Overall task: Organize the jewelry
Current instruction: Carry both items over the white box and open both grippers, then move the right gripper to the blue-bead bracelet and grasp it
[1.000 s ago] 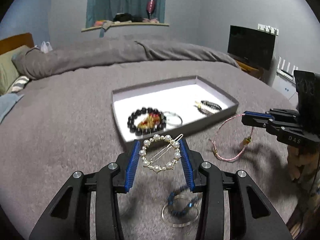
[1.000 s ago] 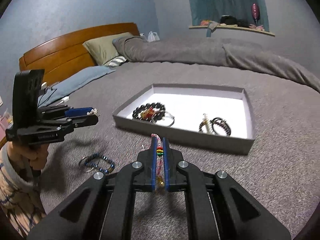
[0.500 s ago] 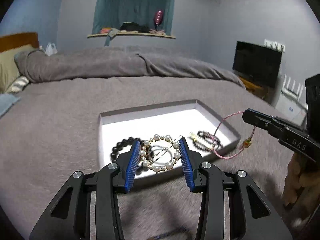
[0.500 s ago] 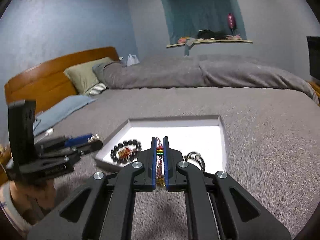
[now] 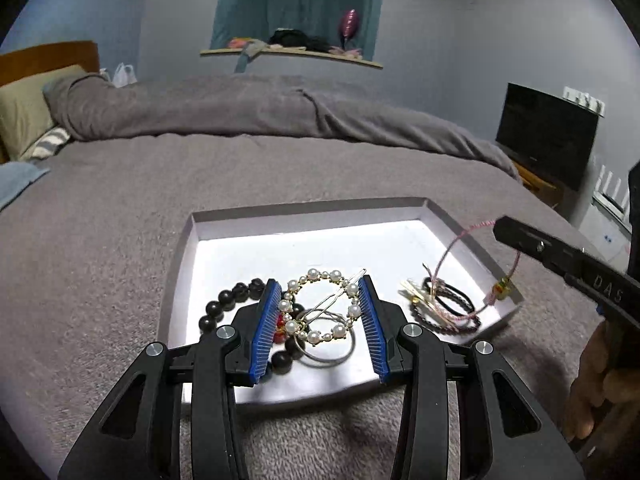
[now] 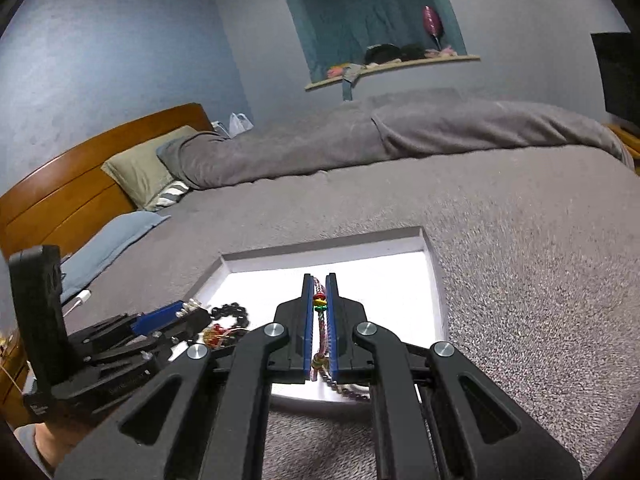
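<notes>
Fisheye view from the left wrist: the left gripper [image 5: 320, 312] pinches a round pearl-studded gold hair clip [image 5: 320, 306] between its blue ribbed pads, now hanging above the shallow white cardboard tray [image 5: 304, 212] on the grey bedspread [image 5: 120, 208], where half a second ago it was short of the near wall. Four pieces lie in the tray: a black bead bracelet [image 5: 224, 308], a thin silver bangle [image 5: 332, 356], a black braided band [image 5: 452, 306] and a gold clip [image 5: 416, 294]. The right gripper [image 5: 498, 227] carries a pink cord bracelet [image 5: 472, 268] dangling over the tray's right corner; "DAS" reads on its arm.

Right wrist view: the right gripper [image 6: 320, 312], jaws pressed together on the pink cord bracelet [image 6: 320, 328], has come over the tray [image 6: 328, 246]. The left gripper [image 6: 188, 310] sits left, pearls showing.
</notes>
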Available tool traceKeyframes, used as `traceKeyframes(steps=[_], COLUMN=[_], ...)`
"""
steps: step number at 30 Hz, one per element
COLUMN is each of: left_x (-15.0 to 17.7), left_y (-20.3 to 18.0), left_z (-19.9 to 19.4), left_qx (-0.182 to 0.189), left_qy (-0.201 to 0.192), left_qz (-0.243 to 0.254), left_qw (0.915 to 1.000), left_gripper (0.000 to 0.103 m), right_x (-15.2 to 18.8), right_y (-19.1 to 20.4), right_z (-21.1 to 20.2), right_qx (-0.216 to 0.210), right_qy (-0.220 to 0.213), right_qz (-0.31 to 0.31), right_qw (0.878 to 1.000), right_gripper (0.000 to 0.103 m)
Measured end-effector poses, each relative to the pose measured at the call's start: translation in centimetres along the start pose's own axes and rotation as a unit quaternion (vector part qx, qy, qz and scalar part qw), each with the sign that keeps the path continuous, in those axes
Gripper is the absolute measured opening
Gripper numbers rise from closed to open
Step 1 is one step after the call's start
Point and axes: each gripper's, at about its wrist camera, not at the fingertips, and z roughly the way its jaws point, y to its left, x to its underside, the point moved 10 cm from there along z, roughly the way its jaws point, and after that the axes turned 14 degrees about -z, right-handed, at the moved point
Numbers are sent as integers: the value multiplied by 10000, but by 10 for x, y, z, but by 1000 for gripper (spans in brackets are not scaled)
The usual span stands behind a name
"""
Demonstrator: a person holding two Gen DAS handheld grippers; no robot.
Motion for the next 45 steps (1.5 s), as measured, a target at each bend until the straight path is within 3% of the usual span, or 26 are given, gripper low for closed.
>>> traceKeyframes(steps=[11, 19, 21, 23, 25, 29, 33, 45], left_x=[10, 16, 16, 13, 12, 11, 9, 14], left_y=[10, 11, 11, 9, 7, 3, -1, 13], left_z=[38, 44, 44, 44, 40, 34, 25, -19], left_qx=[-192, -219, -223, -220, -206, -126, -65, 66], left_qy=[612, 756, 750, 704, 628, 619, 577, 448], left_qz=[-218, -227, -216, -193, -135, -42, 58, 319], left_qw=[9977, 9966, 9967, 9971, 9977, 9980, 9983, 9985], left_gripper=[42, 42, 48, 57, 59, 59, 60, 60], right_x=[20, 31, 31, 31, 30, 29, 29, 32], right_y=[-10, -11, -12, -12, -14, -17, -20, -5], right_z=[29, 37, 36, 35, 33, 27, 22, 2], right_qx=[223, 279, 295, 315, 367, 387, 437, 349], right_qy=[442, 667, 674, 684, 668, 586, 540, 464], right_qz=[-120, -117, -106, -112, -100, -62, -57, -237], right_qw=[9987, 9973, 9972, 9971, 9970, 9975, 9976, 9980], right_gripper=[6, 6, 6, 11, 30, 32, 41, 47])
